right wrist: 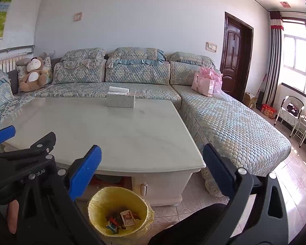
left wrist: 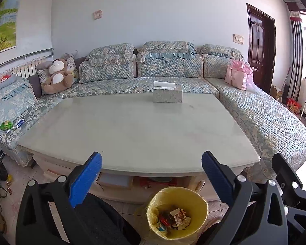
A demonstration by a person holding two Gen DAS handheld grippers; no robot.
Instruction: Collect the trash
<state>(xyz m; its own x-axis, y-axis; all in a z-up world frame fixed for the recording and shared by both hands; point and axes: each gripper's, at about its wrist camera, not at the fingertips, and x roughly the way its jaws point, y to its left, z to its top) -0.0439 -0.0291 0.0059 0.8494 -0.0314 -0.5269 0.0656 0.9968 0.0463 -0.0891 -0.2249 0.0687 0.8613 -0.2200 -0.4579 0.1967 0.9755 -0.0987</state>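
Left wrist view: on the far left a green wrapper (left wrist: 6, 125) and a small blue packet (left wrist: 20, 123) lie on the sofa (left wrist: 265, 118). The left gripper (left wrist: 152, 163) hangs spread wide, gripping nothing, above the yellow-lined trash bin (left wrist: 200, 204) on the floor, with cartons (left wrist: 180, 217) inside. A tissue box (left wrist: 167, 96) sits on the coffee table (left wrist: 132, 126). The right gripper (right wrist: 152, 161) is spread wide and empty too.
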